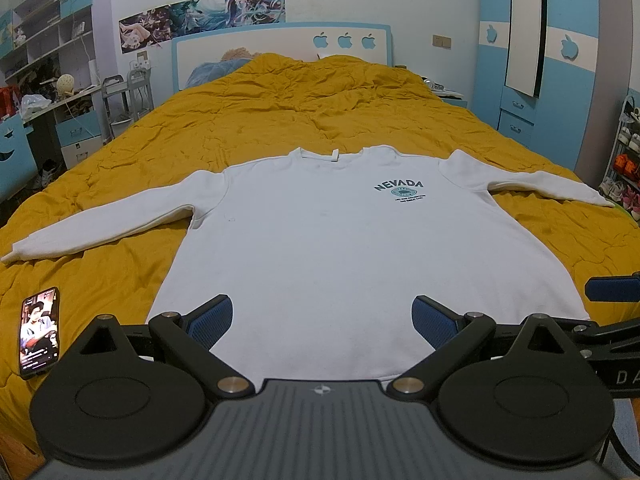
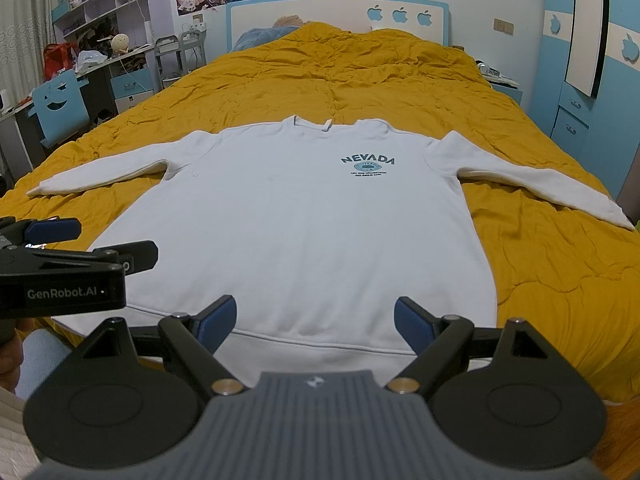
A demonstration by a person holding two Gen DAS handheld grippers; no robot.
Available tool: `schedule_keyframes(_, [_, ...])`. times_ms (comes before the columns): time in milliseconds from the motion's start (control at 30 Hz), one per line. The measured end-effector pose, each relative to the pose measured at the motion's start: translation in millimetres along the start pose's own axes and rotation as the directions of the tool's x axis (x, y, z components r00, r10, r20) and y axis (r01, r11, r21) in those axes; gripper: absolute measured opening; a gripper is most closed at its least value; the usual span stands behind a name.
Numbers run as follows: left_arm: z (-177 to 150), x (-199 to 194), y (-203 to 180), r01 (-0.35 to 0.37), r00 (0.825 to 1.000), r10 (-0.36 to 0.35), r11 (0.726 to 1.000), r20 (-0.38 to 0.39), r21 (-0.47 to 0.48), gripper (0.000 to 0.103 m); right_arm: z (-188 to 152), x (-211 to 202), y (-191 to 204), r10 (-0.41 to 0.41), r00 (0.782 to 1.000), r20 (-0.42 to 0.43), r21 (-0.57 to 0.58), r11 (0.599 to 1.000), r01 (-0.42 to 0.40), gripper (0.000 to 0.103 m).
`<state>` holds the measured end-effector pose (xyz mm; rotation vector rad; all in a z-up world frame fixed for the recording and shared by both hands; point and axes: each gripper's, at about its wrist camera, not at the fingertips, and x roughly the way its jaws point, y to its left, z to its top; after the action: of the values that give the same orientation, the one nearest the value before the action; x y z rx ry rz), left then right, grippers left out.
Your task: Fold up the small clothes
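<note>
Sweatshirt: white sweatshirt [image 1: 320, 248] lies flat and face up across the centre of both frames on the bed, collar toward the headboard, both sleeves spread outward, "NEVADA" print right of centre on the chest; hem nearest the cameras
Left claw: left claw [image 1: 322, 320] spread wide, holding nothing, hanging over the hem; in the right wrist view it shows at the left edge [image 2: 60, 240]
Right claw: right claw [image 2: 314, 322] also wide and empty, over the hem
Nearby: phone [image 1: 39, 332] with a lit screen lies on the quilt at the lower left of the left wrist view, just beside the hem corner, below the sleeve cuff
Open room: bare quilt on either side of the body and beyond the collar
Surface: rumpled mustard quilt [image 1: 320, 112] covering the bed
Room: blue-and-white headboard [image 2: 336, 16], posters above; shelves [image 1: 48, 40] upper left; wardrobe [image 1: 536, 40] upper right
</note>
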<state>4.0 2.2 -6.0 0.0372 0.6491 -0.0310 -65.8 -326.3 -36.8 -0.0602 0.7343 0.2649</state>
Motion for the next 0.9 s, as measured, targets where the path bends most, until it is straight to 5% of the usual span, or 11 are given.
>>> schedule_keyframes(900, [-1.2,0.9,0.3,0.0,1.0,0.0,1.0,-0.001,0.0,0.103,-0.7,-0.7,-1.2,0.001,1.0,-0.003,-0.001,1.0,-0.001,0.082])
